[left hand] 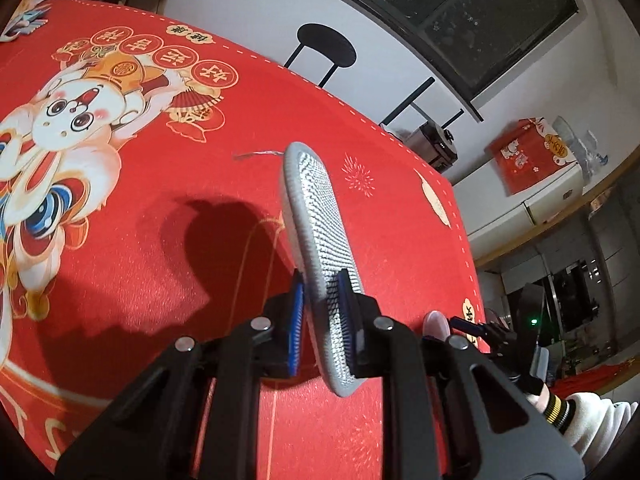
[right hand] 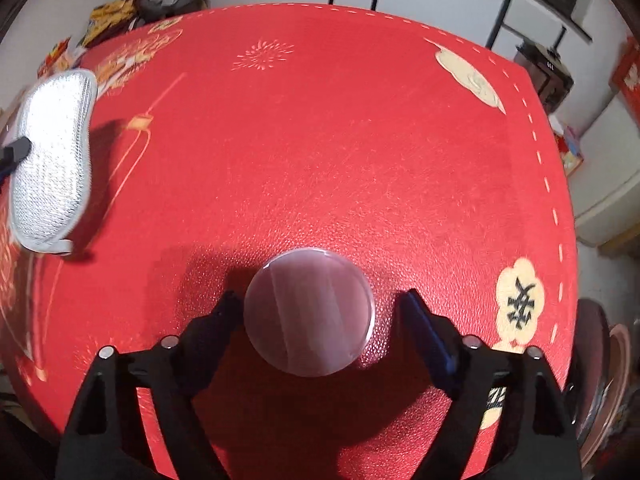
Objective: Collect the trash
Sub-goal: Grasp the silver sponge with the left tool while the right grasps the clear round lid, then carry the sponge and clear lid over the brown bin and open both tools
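Left gripper (left hand: 320, 320): blue-padded jaws clamped on a grey-edged, silver mesh scrubbing pad (left hand: 318, 248), held on edge above the red printed tablecloth (left hand: 160, 240).
Right gripper (right hand: 320, 312): spread wide, flanking a round translucent pinkish lid (right hand: 310, 312) lying flat on the cloth, left finger touching, right finger apart.
Writing: Chinese characters on the cloth's round medallions (left hand: 214, 75); unreadable to me.

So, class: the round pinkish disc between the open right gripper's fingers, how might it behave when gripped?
The disc looks smooth and glossy, so probably slippery. It looks flat and thin, so the right gripper may struggle to catch its edge. Probably light.
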